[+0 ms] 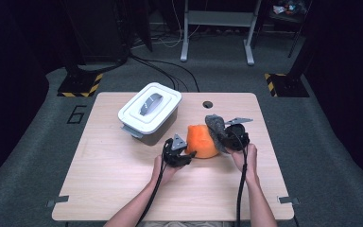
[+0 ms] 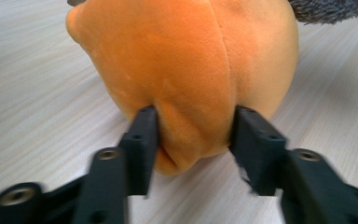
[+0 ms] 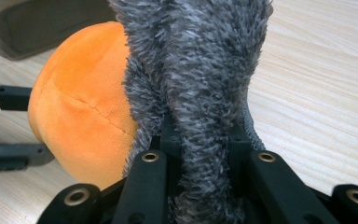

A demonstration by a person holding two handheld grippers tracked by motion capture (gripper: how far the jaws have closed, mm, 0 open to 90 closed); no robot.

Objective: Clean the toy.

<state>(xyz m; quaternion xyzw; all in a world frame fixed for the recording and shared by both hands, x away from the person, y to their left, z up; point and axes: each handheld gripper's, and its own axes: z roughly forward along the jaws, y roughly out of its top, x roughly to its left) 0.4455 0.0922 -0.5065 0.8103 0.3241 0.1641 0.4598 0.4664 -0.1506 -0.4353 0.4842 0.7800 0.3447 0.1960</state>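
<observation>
On the pale wood table [image 1: 123, 179], my right gripper [image 3: 205, 140] pinches the orange plush's [image 1: 202, 141] grey fur piece [image 3: 200, 70]; my left gripper [image 2: 193, 140] brackets its end, apparently releasing. Next, lift toward the lidded bin [image 1: 150, 112].

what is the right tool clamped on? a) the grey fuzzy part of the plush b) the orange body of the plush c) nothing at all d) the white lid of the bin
a: in the right gripper view the right tool has its jaws shut on the grey fuzzy part, with the orange body lying beside it.
</observation>
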